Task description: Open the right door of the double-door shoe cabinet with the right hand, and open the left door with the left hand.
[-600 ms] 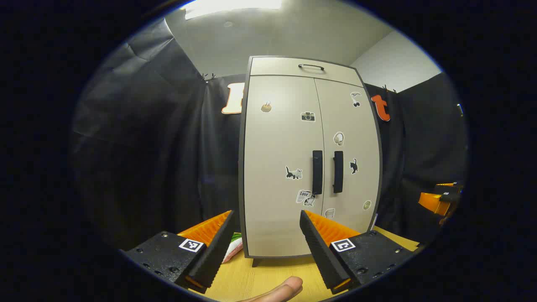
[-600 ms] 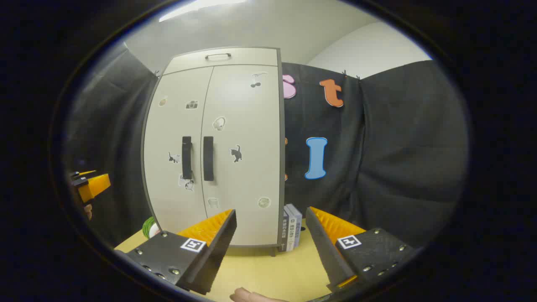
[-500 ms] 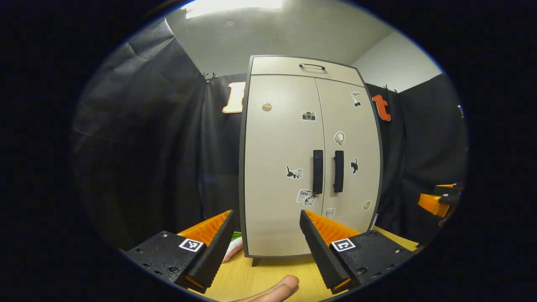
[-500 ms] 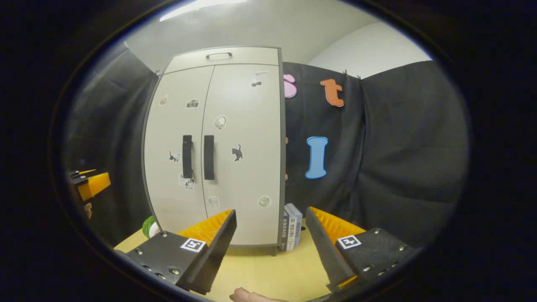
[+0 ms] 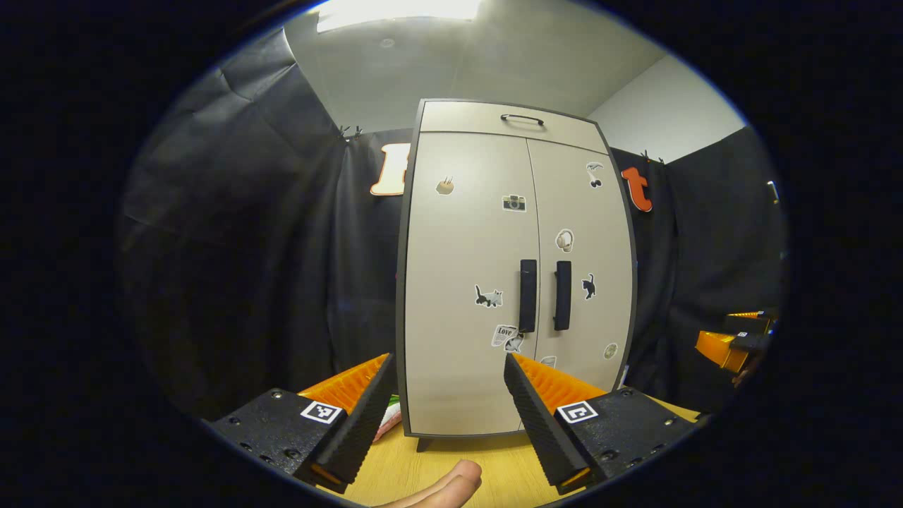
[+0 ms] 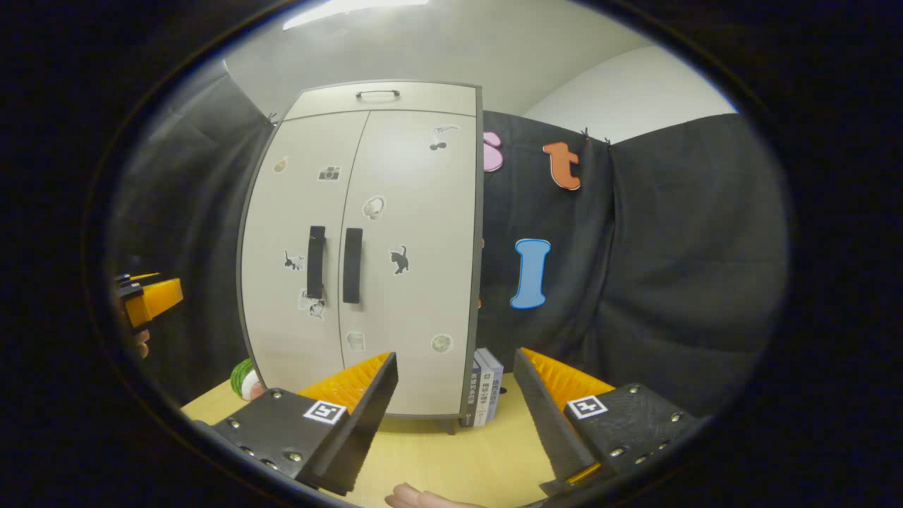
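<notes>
Black cloth drapes the booth behind a pale double-door shoe cabinet [image 5: 515, 282] standing upright on a light wooden surface [image 5: 451, 458], both doors closed. Seen from the left gripper view, the left claw [image 5: 446, 409] is held with its fingers spread apart, empty, short of the cabinet's front, with the left door [image 5: 465, 282] and its dark vertical handle [image 5: 528, 295] ahead. In the right gripper view, the right claw [image 6: 455, 409] is likewise spread wide and holds nothing, facing the right door [image 6: 416, 261] and its handle [image 6: 352, 265]. Small stickers dot both doors. A few books [image 6: 485, 386] stand just beside the cabinet's right side. The left claw [image 6: 144, 305] also shows at the far left edge of the right gripper view.
</notes>
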A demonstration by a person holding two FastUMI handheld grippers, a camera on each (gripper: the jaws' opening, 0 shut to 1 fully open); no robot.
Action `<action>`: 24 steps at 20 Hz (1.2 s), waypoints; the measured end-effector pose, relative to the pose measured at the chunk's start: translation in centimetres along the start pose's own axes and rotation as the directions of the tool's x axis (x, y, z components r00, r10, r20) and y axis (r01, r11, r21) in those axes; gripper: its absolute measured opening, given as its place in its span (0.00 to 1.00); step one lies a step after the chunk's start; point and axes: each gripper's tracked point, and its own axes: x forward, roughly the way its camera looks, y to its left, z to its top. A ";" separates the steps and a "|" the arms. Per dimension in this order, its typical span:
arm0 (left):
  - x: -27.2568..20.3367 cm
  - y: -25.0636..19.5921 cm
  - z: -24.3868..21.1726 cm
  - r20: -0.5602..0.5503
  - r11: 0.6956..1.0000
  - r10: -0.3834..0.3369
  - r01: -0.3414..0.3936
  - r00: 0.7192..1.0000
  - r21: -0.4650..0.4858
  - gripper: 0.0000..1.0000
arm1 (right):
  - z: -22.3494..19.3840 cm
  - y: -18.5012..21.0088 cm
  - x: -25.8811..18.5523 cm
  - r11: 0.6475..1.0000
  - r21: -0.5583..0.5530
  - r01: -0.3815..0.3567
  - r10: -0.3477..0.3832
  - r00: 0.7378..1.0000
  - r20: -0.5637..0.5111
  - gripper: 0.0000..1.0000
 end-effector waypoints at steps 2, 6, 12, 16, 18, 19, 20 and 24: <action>-0.1 -0.1 0.0 -0.001 1.000 -0.010 0.010 1.000 -0.008 0.95 | -0.2 0.0 0.4 1.000 0.012 -0.002 0.002 1.000 -0.006 0.98; -0.5 -0.1 -1.1 -0.036 1.000 -0.019 0.018 0.999 -0.010 0.95 | -0.5 0.5 1.7 1.000 0.000 -0.013 0.013 1.000 -0.020 0.98; -1.6 0.3 -1.8 -0.024 1.000 -0.005 0.005 1.000 -0.004 0.95 | 0.4 2.6 4.4 0.998 0.029 -0.056 0.057 0.998 -0.009 0.94; -2.1 -0.5 -2.8 -0.042 0.999 -0.034 0.034 0.999 -0.005 0.95 | 1.0 4.4 8.3 0.997 0.030 -0.072 0.073 0.997 -0.017 0.98; -2.4 -0.8 -3.3 -0.045 0.999 -0.051 0.051 0.998 -0.009 0.97 | 1.4 5.7 10.7 0.996 0.033 -0.085 0.086 0.996 -0.019 0.98; -2.6 -0.8 -3.5 -0.046 0.999 -0.054 0.054 0.997 -0.006 0.95 | 1.8 6.5 11.8 0.995 0.036 -0.097 0.097 0.995 -0.014 0.94; -2.8 -0.8 -3.7 -0.047 0.999 -0.054 0.054 0.997 -0.005 0.93 | 2.0 7.2 12.9 0.993 0.040 -0.108 0.108 0.994 -0.011 0.98; -3.4 -0.6 -4.5 -0.052 0.998 -0.068 0.067 0.996 -0.017 0.93 | 2.9 10.4 17.0 0.985 0.089 -0.149 0.151 0.988 -0.017 0.98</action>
